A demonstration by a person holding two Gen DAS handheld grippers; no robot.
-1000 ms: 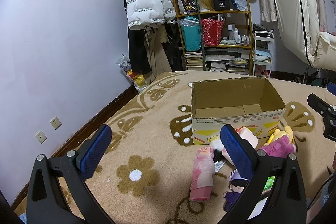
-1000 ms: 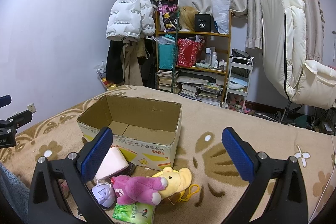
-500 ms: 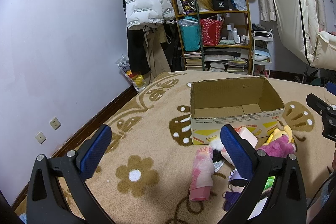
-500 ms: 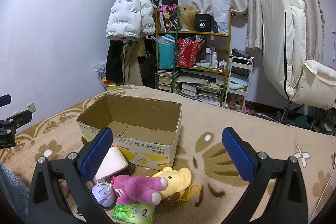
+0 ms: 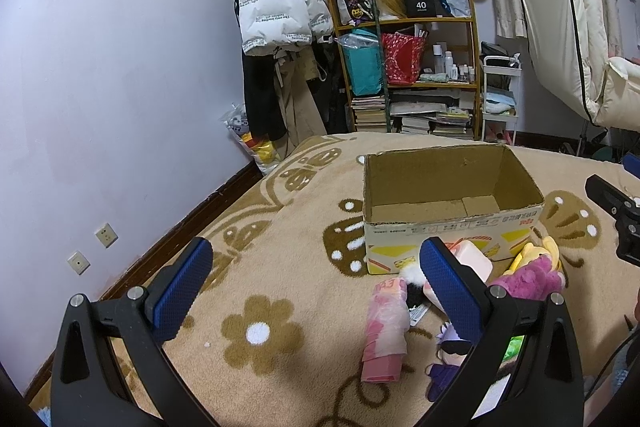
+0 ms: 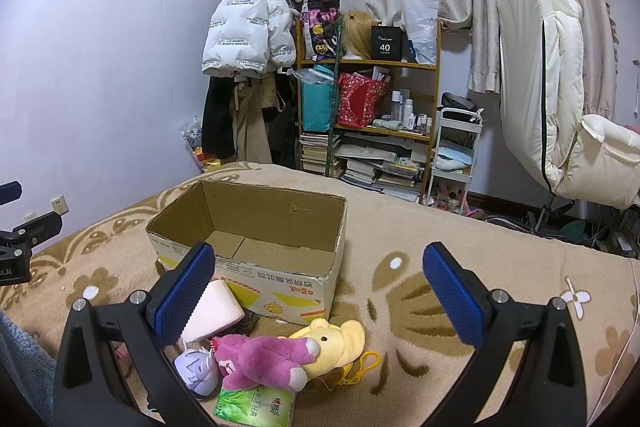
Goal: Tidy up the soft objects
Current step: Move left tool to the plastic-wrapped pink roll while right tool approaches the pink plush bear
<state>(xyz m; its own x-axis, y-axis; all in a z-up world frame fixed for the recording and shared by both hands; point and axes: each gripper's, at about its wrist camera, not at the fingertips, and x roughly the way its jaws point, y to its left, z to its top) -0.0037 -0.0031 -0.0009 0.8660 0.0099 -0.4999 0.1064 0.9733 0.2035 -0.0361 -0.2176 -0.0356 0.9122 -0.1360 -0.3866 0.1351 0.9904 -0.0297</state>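
Both grippers, left gripper (image 5: 316, 287) and right gripper (image 6: 320, 291), gape empty above one cardboard box (image 6: 256, 247); two plush toys, pink (image 6: 264, 359) and yellow (image 6: 340, 339), lie just before it.

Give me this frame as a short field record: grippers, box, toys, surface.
left gripper: open, holding nothing
right gripper: open, holding nothing
cardboard box: open top, empty, upright on the blanket
pink plush: outside box, beside yellow plush
green tissue pack: in front of the plushes
pink wrapped pack: lying alone on blanket

Left gripper (image 5: 312, 281) open, empty, above carpet (image 5: 256, 267); cardboard box (image 5: 448, 211) ahead-right, pink packet (image 5: 386, 331) between fingers, soft toys behind right finger.
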